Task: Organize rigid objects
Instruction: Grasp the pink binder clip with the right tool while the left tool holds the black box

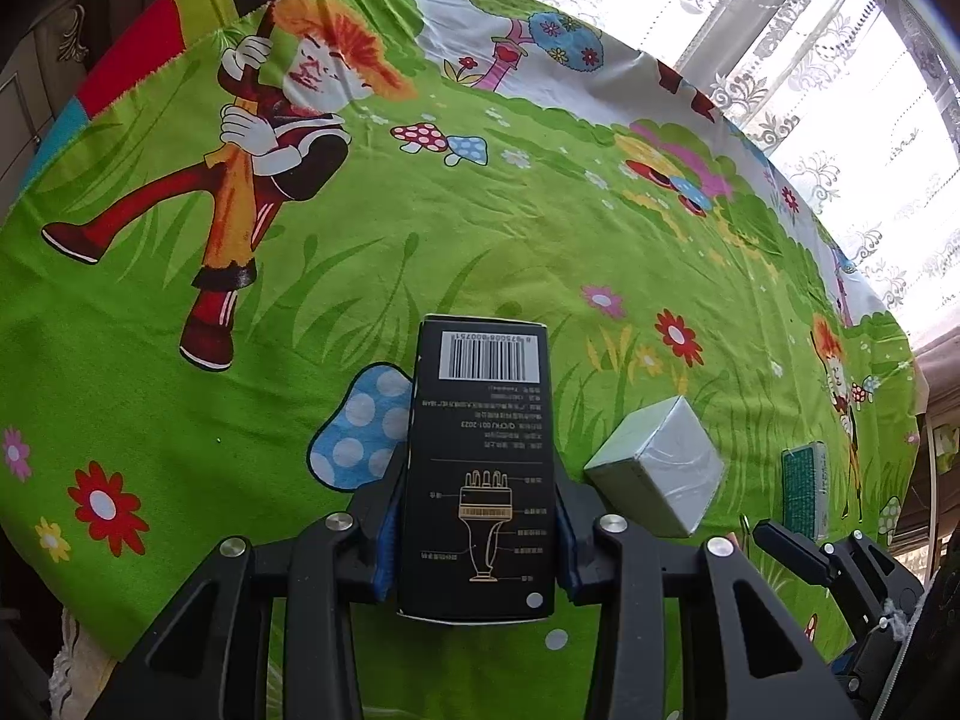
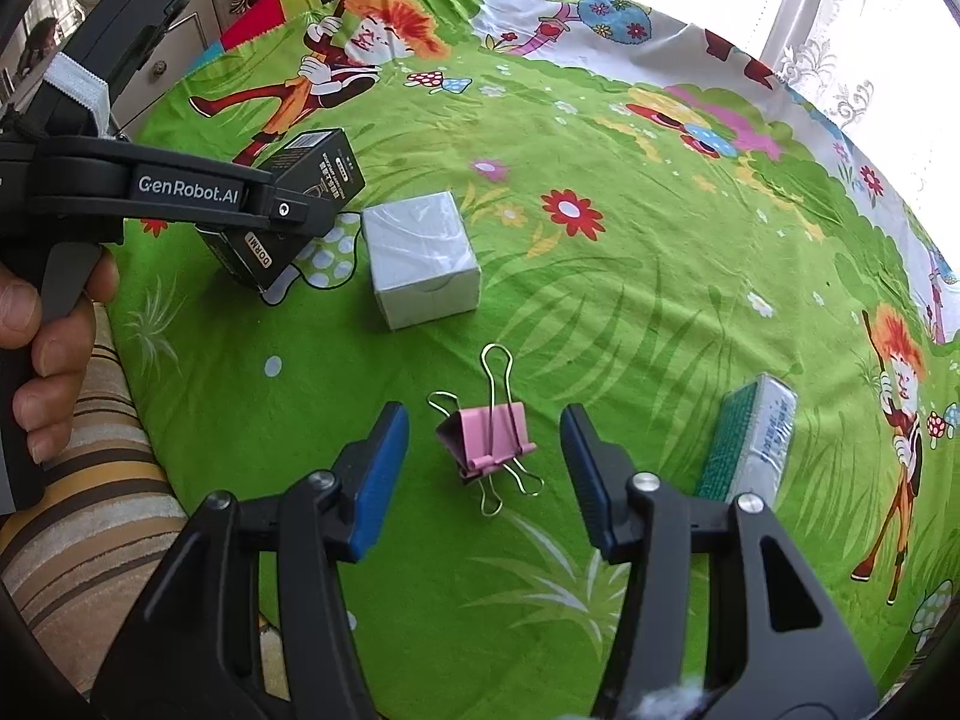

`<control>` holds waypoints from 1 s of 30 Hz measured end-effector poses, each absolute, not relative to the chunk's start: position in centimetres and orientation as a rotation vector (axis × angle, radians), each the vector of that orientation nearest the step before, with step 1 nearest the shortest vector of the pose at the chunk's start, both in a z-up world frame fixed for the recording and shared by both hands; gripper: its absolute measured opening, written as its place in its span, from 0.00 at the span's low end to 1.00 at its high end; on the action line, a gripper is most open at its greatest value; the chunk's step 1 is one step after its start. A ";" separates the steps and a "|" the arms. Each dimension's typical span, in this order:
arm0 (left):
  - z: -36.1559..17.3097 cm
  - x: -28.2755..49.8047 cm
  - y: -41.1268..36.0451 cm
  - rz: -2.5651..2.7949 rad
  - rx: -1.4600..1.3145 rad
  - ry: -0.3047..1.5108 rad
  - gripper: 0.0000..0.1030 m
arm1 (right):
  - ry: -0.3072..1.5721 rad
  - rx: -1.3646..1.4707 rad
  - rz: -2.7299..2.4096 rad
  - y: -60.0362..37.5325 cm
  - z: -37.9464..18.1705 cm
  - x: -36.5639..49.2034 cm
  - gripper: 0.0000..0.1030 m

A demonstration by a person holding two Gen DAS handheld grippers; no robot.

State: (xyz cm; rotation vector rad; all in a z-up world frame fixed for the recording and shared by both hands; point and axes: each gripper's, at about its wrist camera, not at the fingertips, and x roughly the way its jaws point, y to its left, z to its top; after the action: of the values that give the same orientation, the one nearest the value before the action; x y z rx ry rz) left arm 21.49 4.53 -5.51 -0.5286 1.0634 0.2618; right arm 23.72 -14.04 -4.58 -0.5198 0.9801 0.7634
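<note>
Blue-padded left gripper [image 1: 477, 546] clamps a black box [image 1: 477, 468] low on its sides, lifted and tilted over the cloth [image 1: 540, 228], so it could pivot loose and strike the grey box [image 1: 657, 471], while the right gripper [image 2: 486, 474] gapes around a pink clip [image 2: 486, 441].

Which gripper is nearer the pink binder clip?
Right. The right gripper hangs open with the pink binder clip lying between its fingers, untouched. The left gripper is farther off, past the white box, clamped on the black box.

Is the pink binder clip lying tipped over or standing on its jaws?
Tipped over: the pink metal binder clip lies on its side on the green cartoon tablecloth, wire handles splayed.
</note>
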 end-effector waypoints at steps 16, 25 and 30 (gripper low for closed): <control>-5.2 21.2 4.5 0.251 -0.540 1.045 0.39 | 1.007 -0.461 0.725 -14.8 -4.9 24.6 0.27; -5.1 21.2 4.4 0.245 -0.538 1.036 0.39 | 0.996 -0.450 0.716 -15.0 -4.6 24.6 0.20; -4.7 21.1 4.5 0.240 -0.543 1.021 0.39 | 0.991 -0.421 0.701 -15.2 -4.3 24.4 0.20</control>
State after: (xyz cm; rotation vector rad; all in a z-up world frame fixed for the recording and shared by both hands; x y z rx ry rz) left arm 21.11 4.45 -4.70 -0.5434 1.0207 0.2405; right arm 24.43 -15.25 -4.27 -0.4209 0.9906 0.7007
